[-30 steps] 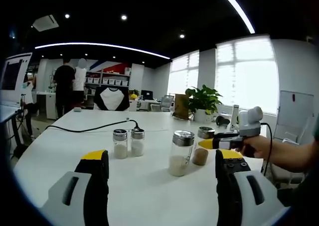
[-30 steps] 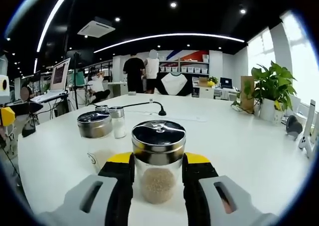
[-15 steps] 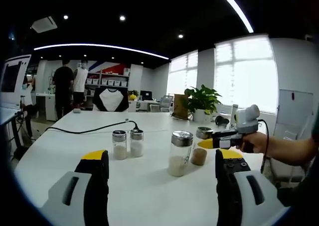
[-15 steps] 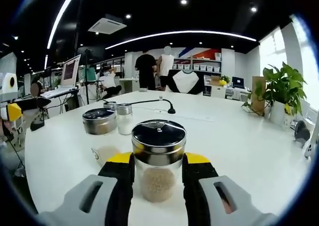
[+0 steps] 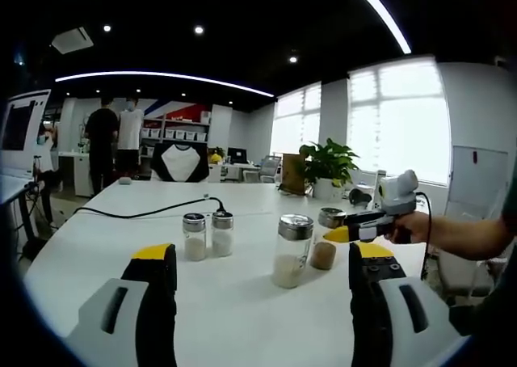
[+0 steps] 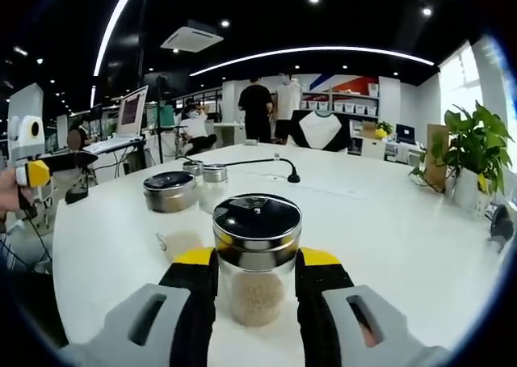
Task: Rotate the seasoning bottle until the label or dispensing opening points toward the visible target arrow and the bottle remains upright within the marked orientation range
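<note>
Right gripper (image 6: 257, 282) clenched on seasoning bottle (image 6: 257, 258): yellow-tipped jaws pressed to both sides of glass, bottle upright on white table (image 6: 388, 229), brown grains inside, dark metal lid on top. In left gripper view same bottle (image 5: 325, 236) seen at far right gripper (image 5: 335, 234), held by hand (image 5: 408, 225). Left gripper (image 5: 262, 266) released, jaws wide apart, nothing between them. Beyond it larger jar (image 5: 291, 250) with pale grains, near bottle. Two small shakers (image 5: 206, 234) side by side, farther left. Black cable (image 5: 145, 210) lying behind shakers.
</note>
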### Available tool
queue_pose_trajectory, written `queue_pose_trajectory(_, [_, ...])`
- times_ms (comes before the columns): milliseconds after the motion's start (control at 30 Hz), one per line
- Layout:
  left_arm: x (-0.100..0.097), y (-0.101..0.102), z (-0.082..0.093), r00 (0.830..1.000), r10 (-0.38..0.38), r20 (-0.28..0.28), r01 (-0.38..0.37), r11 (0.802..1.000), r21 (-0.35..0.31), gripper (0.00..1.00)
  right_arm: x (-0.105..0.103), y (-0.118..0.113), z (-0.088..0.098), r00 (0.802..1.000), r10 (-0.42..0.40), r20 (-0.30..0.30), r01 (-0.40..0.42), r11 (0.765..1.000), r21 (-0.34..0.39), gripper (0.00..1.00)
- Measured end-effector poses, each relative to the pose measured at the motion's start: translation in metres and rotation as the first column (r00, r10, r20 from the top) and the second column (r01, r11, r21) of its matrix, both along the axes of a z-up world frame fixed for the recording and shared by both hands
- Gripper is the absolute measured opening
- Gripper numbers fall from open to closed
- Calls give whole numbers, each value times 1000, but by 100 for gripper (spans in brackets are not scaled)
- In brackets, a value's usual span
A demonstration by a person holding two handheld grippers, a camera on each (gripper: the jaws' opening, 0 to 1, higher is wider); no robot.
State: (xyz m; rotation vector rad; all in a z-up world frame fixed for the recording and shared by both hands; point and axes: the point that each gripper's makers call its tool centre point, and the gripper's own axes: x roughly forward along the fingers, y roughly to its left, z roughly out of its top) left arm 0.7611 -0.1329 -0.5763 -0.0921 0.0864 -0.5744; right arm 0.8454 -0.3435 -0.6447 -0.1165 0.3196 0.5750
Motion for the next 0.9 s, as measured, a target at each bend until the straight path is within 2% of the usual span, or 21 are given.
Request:
queue_pose_trajectory(467, [0,2,5,1000,4,8,-4,1000,-6,93,-3,1,0,993,117,-13,-117,993,1,36])
queue_pose_trajectory(900, [-1,3,3,1000,5,2,-5,1000,8,92,-5,3,0,973,230,-23,-230,973,0,36])
